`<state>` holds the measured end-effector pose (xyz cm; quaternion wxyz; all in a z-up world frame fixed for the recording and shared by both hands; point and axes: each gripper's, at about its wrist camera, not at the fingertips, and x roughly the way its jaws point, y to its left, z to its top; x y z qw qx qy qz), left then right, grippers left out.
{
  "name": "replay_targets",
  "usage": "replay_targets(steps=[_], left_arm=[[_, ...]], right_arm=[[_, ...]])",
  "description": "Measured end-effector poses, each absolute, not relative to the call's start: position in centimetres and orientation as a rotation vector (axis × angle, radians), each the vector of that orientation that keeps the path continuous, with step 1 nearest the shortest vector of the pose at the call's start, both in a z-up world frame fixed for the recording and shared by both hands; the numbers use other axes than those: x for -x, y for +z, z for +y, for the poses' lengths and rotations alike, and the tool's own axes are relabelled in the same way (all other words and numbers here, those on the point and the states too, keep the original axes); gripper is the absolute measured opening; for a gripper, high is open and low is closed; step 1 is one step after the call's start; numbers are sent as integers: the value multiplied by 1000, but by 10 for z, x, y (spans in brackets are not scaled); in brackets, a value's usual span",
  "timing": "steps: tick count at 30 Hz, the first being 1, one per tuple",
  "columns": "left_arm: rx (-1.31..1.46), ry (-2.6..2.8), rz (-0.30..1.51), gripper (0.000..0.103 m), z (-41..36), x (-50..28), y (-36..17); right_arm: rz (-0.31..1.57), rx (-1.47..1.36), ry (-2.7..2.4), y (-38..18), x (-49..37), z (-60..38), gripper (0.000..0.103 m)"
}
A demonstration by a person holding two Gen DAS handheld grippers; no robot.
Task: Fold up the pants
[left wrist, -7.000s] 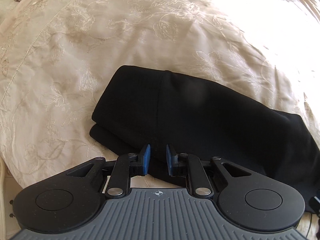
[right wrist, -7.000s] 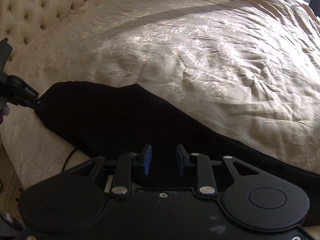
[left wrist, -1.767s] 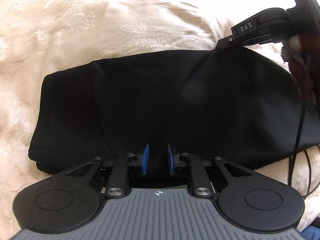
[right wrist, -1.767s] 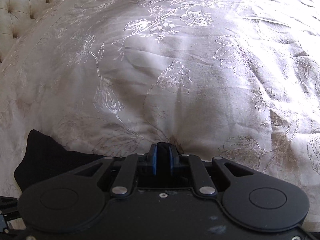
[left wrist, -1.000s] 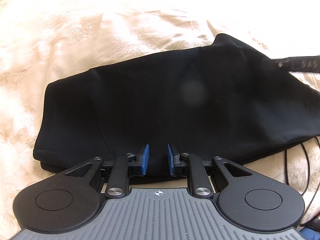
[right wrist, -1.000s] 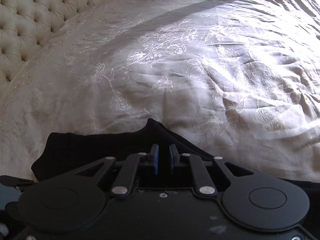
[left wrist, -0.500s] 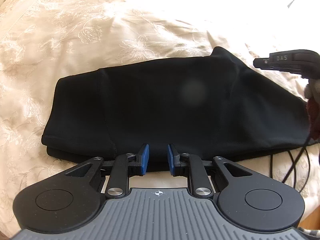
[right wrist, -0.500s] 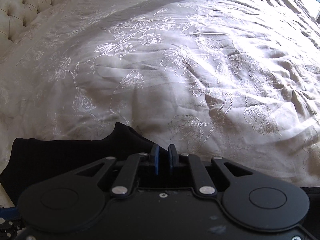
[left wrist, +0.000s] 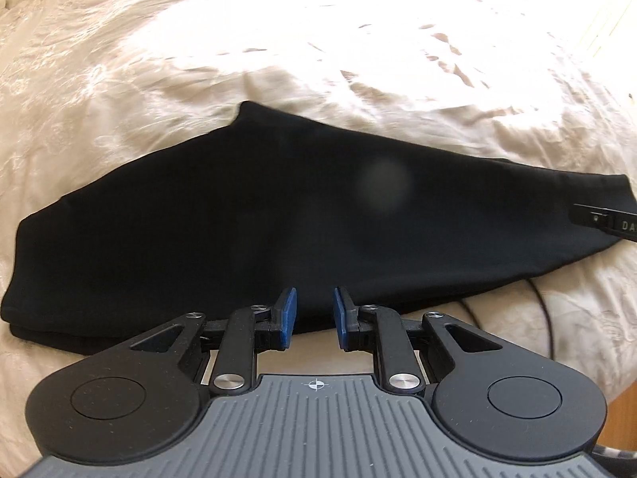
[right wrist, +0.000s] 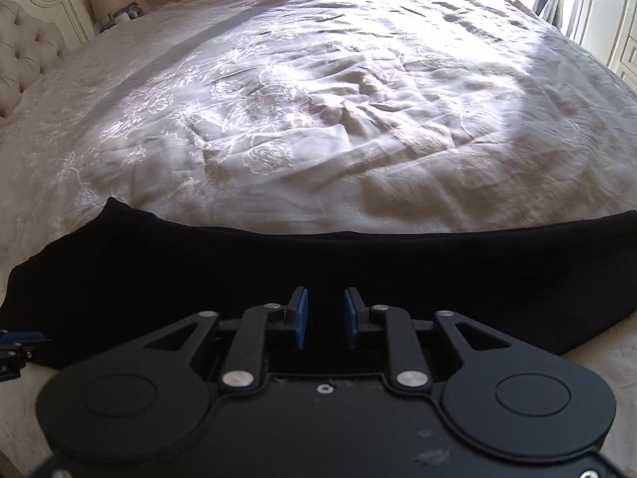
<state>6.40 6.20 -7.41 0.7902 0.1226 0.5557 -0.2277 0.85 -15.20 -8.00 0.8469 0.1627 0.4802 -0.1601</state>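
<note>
The black pants [left wrist: 278,215] lie folded lengthwise along the near edge of a cream embroidered bedspread [left wrist: 278,51], with a pointed corner at the far side. My left gripper [left wrist: 314,312] hovers over their near edge, and its blue pads stand a little apart with nothing between them. In the right wrist view the pants [right wrist: 239,275] run as a dark band across the frame. Above that band my right gripper [right wrist: 325,320] has its jaws opening, and no cloth is pinched between them. The right gripper [left wrist: 609,225] also shows over the pants' right end in the left wrist view.
A black cable [left wrist: 545,318] loops over the bedspread near the pants' right end. A tufted headboard [right wrist: 28,55] stands at far left, and pale cupboards [right wrist: 613,12] at far right. Wooden floor [left wrist: 621,410] shows past the bed's near edge. The bedspread [right wrist: 338,99] is wrinkled.
Both views have slid rightward along the pants, so more of the leg end shows. The right gripper's pads, close together before, now stand wider apart. The left pads keep the same gap.
</note>
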Motion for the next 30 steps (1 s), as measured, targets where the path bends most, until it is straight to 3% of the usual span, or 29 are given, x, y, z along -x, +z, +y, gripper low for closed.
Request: replay_targets(steps=[9,19,30], left_arm=[[-324,-657,1155,20,-78,-8,-74],[-432,-782,1116,20,-217,10,-83],[-478,-677,1268,20,-263,-11,-129]], right_arm=[[978,-419,-507,-68,78,-290,26],[941,-447,-555,-67,117,-407,37],[1029,-608,-425,-111,115,-460,43]])
